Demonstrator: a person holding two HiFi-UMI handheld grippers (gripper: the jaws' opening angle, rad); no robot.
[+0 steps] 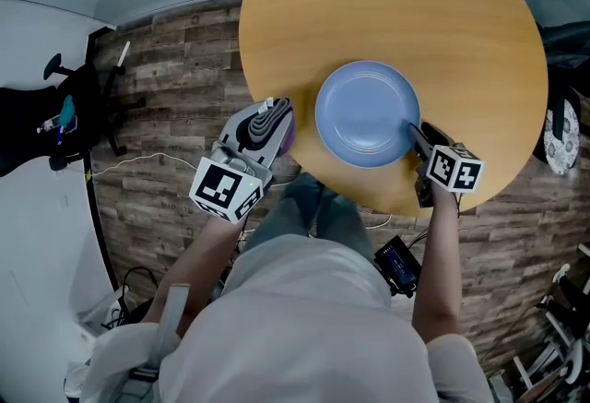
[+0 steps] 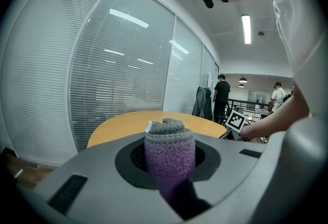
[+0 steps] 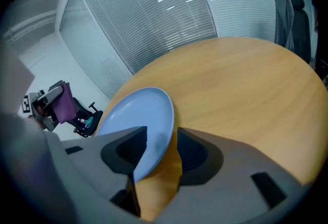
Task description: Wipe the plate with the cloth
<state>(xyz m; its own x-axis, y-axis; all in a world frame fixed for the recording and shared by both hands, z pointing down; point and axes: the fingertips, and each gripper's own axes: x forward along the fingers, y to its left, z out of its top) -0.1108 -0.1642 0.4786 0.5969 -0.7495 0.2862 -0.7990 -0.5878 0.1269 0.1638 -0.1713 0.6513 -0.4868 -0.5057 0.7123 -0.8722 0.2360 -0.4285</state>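
Round wooden table point(image 1: 461, 23) bearing the blue plate point(image 1: 367, 112) on its near half; an office chair point(image 1: 64, 106) stands well apart at left. The left gripper point(image 1: 267, 120), near the plate's left edge, pinches the rolled purple-grey cloth point(image 2: 169, 151). The right gripper point(image 3: 159, 141) has its jaws wide apart, straddling the plate's rim. Only the left gripper view shows distant standing people point(image 2: 222, 95).

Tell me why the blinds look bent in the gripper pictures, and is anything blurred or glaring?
Left gripper view: the wide lens bows the blinds and darkens the corners; ceiling lights reflect off them; the cloth blurs toward its bottom. Right gripper view: same bowing; the plate goes soft at its near rim. Head view: lines nearly straight, light even.
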